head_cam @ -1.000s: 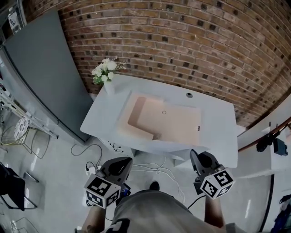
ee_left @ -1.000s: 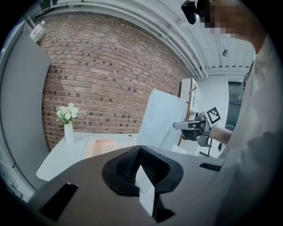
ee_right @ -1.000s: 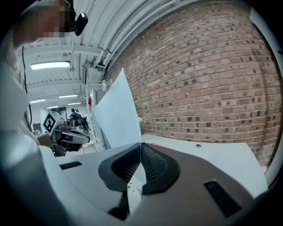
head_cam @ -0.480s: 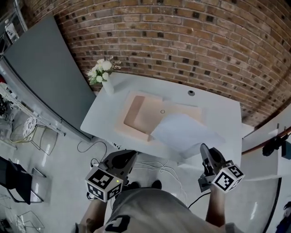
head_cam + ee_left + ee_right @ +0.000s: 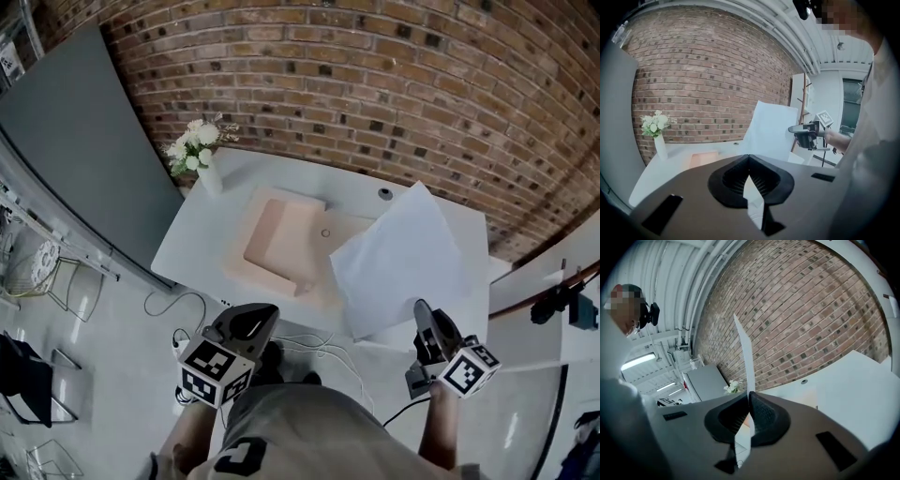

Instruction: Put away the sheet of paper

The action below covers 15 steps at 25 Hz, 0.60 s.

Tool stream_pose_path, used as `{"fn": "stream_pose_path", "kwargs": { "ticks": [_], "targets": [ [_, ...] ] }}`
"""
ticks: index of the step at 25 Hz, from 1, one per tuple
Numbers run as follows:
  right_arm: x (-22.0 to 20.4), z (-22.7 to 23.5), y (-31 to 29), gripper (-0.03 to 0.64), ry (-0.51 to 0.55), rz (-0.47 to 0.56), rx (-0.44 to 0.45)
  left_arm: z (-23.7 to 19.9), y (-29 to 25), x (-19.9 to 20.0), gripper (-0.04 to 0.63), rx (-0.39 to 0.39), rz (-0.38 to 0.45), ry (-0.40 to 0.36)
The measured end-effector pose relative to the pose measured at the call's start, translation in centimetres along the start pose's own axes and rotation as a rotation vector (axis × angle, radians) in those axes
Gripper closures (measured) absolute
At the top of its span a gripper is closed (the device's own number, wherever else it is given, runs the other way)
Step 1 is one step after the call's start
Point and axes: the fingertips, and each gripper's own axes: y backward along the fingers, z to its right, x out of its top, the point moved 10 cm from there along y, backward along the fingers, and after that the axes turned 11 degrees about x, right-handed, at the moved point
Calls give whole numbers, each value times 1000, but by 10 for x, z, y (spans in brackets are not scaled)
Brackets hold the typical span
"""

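R hand-held gripper (image 5: 424,314) clamps sheet of paper (image 5: 398,258); L hand-held gripper (image 5: 258,317) closed.

I see bright, even indoor light; ceiling strip lamps (image 5: 640,361) glow in the right gripper view. The sheet of paper (image 5: 398,262) reads pale and flat. Fisheye bends the brick wall (image 5: 375,84), and both gripper views darken at their round edges.

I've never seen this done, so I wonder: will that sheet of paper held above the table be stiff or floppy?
Pinched at one edge by the right gripper, the sheet of paper stands almost flat, so it probably holds its shape and weighs little. Seen edge-on it looks very thin, so a quick swing would likely bend or flutter it.
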Motion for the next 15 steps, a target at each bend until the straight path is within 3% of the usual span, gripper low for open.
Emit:
{"fn": "stream_pose_path", "kwargs": {
  "ticks": [15],
  "targets": [
    [0, -17, -85, 594, 8, -82, -139, -113, -37, -6, 580, -106, 20, 54]
  ]
}}
